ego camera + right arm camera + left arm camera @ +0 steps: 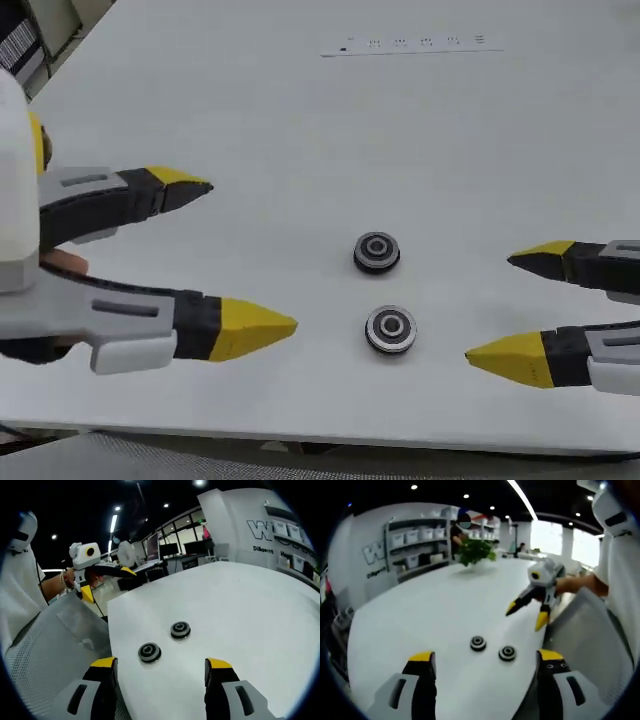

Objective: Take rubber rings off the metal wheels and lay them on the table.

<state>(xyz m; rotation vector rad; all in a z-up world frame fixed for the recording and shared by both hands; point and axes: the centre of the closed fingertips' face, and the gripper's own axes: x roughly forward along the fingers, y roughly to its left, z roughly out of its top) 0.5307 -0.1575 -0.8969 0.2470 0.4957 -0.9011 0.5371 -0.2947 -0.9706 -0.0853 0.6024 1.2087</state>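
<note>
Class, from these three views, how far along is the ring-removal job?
Done: nothing; no loose ring lies on the table. In hand: nothing; the left tool and right tool are open, either side of the wheels. Left: the far wheel and near wheel both appear to wear their dark rings, so both need stripping.

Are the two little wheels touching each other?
Apart. The head view shows a strip of bare white table between the far wheel and the near wheel; both gripper views show the gap too.

Two metal wheels [149,652], seemingly rubber-ringed
</note>
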